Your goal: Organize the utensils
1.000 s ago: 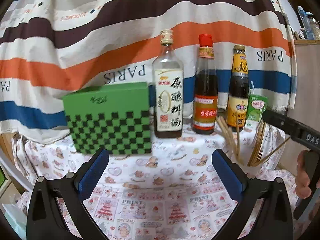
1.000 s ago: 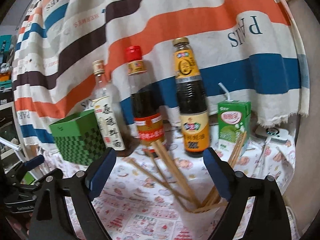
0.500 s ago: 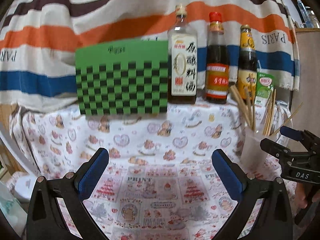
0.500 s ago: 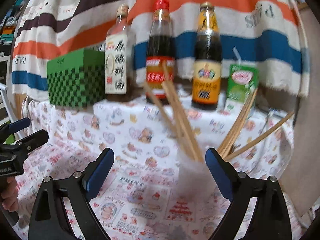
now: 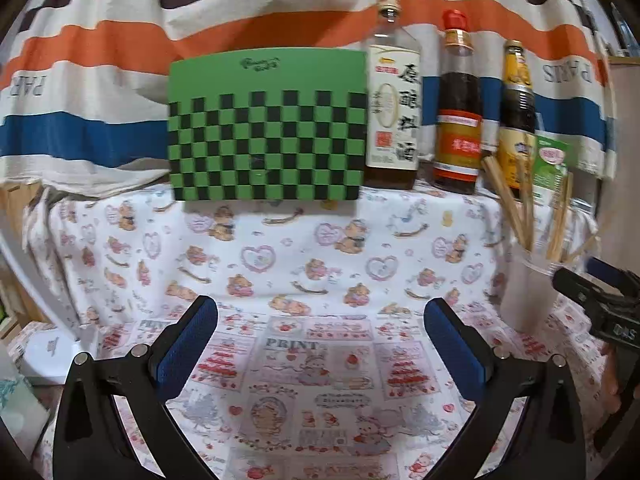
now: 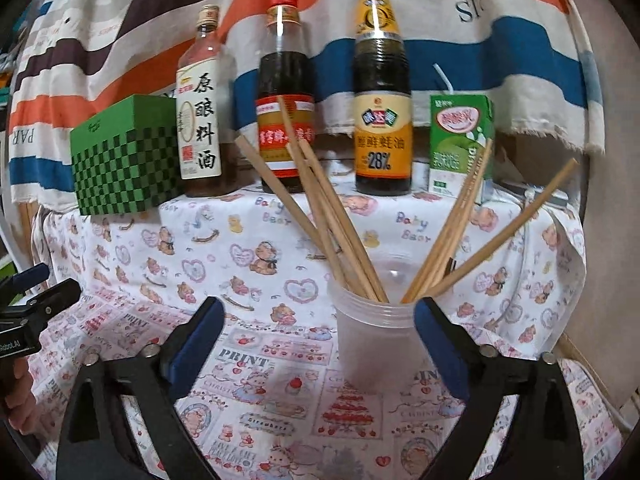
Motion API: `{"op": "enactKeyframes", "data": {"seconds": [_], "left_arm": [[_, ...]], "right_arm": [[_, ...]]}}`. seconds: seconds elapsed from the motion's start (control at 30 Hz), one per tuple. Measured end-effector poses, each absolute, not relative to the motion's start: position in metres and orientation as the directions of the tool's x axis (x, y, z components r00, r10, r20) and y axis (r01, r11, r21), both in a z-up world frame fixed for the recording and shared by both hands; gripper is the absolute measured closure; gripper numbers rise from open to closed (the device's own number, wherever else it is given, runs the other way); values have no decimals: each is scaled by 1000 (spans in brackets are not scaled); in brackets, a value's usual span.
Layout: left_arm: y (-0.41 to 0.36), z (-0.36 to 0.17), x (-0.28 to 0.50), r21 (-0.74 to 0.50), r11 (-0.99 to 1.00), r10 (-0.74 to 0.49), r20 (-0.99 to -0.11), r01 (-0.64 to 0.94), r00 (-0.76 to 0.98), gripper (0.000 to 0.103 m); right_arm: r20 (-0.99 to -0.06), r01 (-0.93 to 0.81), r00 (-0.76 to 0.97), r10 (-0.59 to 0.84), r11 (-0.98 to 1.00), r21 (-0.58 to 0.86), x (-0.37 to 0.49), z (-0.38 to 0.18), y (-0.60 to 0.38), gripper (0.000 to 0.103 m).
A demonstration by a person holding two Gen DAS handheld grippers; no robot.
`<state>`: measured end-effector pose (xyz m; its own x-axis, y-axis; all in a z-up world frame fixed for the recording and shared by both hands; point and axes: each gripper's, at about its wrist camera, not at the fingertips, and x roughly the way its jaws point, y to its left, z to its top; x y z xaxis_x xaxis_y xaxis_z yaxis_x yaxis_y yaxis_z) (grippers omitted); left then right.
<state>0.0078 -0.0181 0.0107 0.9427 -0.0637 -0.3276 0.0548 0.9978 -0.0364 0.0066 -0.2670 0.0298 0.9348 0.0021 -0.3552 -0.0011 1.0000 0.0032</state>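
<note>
A: Striped cloth point(image 5: 280, 32) hangs as backdrop; printed cotton sheet point(image 5: 304, 264) with bears and hearts covers the table.

B: Cup point(image 6: 374, 332)?

A: Frosted, translucent plastic, cylindrical, upright on the sheet. Chopsticks point(image 6: 332, 224), slim pale wood, splay from it toward 11 and 1 o'clock.

B: Right gripper point(image 6: 318, 344)?

A: Jaws opening, blue textured pads wide apart. Cup stands between them, nearer the right pad; contact there unclear.

B: Left gripper point(image 5: 320, 344)?

A: Open, nothing between its pads. From it, cup at 3 o'clock.

B: Behind?

A: Matte green checkered box point(image 5: 268, 128), three glass bottles point(image 6: 284, 92), waxed green carton point(image 6: 460, 144), all in a row at 12 o'clock.
</note>
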Motion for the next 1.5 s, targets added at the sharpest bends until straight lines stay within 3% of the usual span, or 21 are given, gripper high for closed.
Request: {"op": "enactKeyframes", "data": {"seconds": [0.1,0.23,1.5], "left_arm": [[-20,12,3,-13,1000,-20,-300,17,954,1],[-26,12,4,2,997,-69,-308,73,949,0],[-23,13,0,1,999,-30,-293,32,956,0]], "right_arm": [[-365,15,931,-24,1000,-28,7,29,-261,0],[-349,6,936,-34,997,-80,3,30,-250,0],[-361,27,931,-47,998,-61,2,30,-254,0]]}}
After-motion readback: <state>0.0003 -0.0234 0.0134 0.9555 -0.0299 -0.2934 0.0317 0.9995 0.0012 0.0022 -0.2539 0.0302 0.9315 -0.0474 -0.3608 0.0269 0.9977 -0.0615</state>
